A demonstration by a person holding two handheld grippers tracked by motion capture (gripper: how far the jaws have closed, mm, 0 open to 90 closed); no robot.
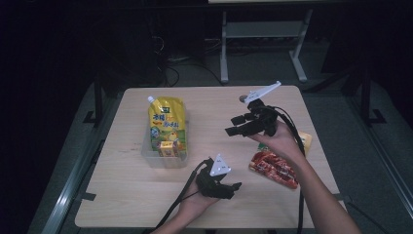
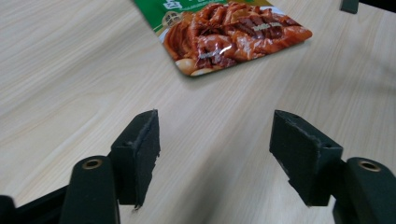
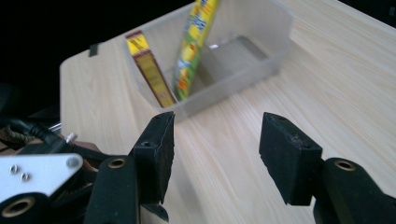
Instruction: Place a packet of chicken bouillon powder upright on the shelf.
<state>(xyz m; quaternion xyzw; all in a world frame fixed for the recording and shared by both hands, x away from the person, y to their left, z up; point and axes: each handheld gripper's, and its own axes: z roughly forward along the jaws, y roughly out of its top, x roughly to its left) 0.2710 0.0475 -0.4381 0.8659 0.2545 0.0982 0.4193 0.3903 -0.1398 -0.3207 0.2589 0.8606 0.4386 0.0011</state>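
Left gripper view: your left gripper (image 2: 215, 158) has jaws wide, nothing between them, aimed at the pouch (image 2: 229, 32) lying flat on the bench (image 2: 70, 84), top centre of frame. Looks light, floppy, slick; pinch an edge. Right gripper (image 3: 215, 158) empty too, jaws apart.

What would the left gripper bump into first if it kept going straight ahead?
Probably the red food packet. The left gripper has open, empty jaws aimed over bare table toward it, with nothing else between. It points slightly down, so it might touch the table first.
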